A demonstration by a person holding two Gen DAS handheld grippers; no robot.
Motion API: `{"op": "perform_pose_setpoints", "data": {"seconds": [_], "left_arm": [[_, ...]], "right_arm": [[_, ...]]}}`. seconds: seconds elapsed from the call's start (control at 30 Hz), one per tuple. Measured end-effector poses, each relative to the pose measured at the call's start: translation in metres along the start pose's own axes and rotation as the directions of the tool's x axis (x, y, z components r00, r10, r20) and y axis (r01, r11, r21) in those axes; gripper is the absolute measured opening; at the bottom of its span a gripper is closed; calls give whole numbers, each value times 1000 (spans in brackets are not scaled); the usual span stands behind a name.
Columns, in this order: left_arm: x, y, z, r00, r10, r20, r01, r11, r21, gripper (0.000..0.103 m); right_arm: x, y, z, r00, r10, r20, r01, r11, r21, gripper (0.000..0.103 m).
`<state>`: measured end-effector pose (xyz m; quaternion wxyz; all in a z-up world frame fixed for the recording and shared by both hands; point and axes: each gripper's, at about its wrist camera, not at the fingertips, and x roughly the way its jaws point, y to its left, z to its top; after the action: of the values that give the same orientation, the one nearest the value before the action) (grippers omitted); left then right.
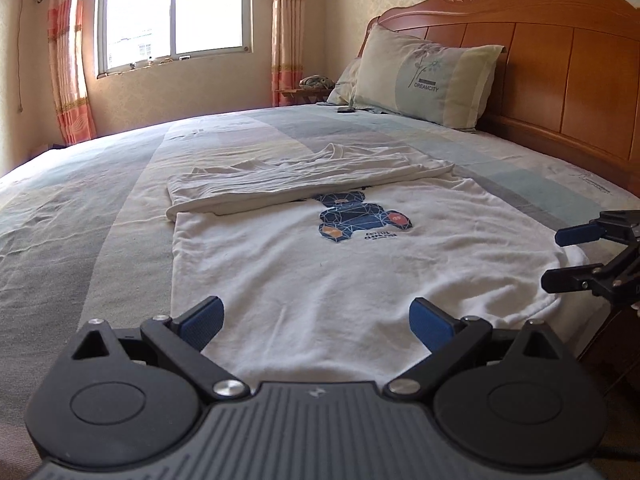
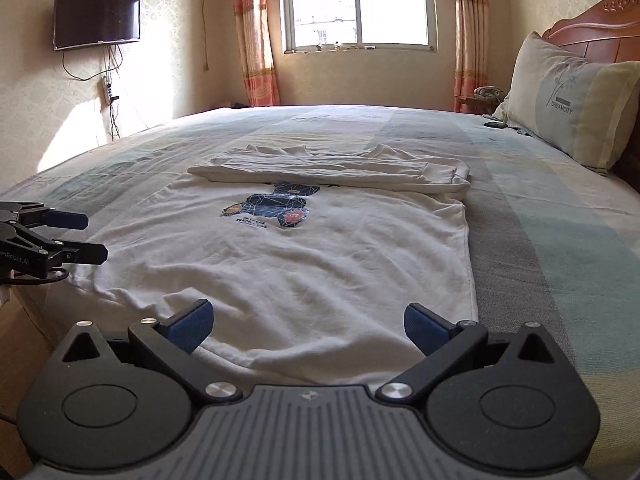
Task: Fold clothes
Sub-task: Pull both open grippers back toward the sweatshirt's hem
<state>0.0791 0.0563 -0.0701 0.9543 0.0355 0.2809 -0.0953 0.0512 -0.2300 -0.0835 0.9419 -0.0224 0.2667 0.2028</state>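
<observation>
A white sweatshirt (image 1: 300,272) (image 2: 300,264) with a blue bear print (image 1: 360,220) (image 2: 276,208) lies flat on the bed, hem towards me. Its sleeves (image 1: 300,180) (image 2: 340,172) are folded across the chest, covering the top of the print. My left gripper (image 1: 316,320) (image 2: 96,237) hovers open just above the hem, nothing between its blue pads (image 1: 204,320). My right gripper (image 2: 307,326) (image 1: 554,258) is also open and holds nothing, over the hem near the shirt's other lower corner.
The bed (image 1: 80,220) has a striped grey-blue sheet. A pillow (image 1: 432,80) (image 2: 580,100) leans on the wooden headboard (image 1: 560,60), with a small dark object (image 1: 346,110) on the sheet nearby. A TV (image 2: 97,19) hangs on the wall. The bed edge runs just under the grippers.
</observation>
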Motion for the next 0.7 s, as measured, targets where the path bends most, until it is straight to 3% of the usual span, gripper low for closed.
{"op": "perform_pose_setpoints", "data": {"seconds": [0.17, 0.33, 0.4, 0.5, 0.57, 0.7], "left_arm": [[3, 10, -21, 985, 74, -154, -84, 994, -66, 99], [-21, 23, -29, 993, 42, -115, -56, 992, -117, 99], [-25, 18, -21, 997, 40, -73, -47, 994, -99, 99], [-17, -1, -11, 999, -23, -38, 20, 997, -74, 99], [-12, -9, -15, 998, -29, -60, 25, 997, -67, 99], [-10, -13, -37, 993, -6, -116, -3, 997, -79, 99]], "right_arm": [[-7, -4, -10, 996, -47, -80, 47, 999, -4, 103], [-16, -5, -17, 984, -97, -153, 95, 995, -21, 103], [-21, 2, -11, 992, -56, -109, 53, 998, -29, 103], [-16, 20, 1, 999, 10, -52, -12, 999, -45, 103], [-4, 31, 6, 999, 12, -47, -15, 997, -69, 103], [23, 35, -7, 990, -18, -140, 11, 999, -46, 103]]}}
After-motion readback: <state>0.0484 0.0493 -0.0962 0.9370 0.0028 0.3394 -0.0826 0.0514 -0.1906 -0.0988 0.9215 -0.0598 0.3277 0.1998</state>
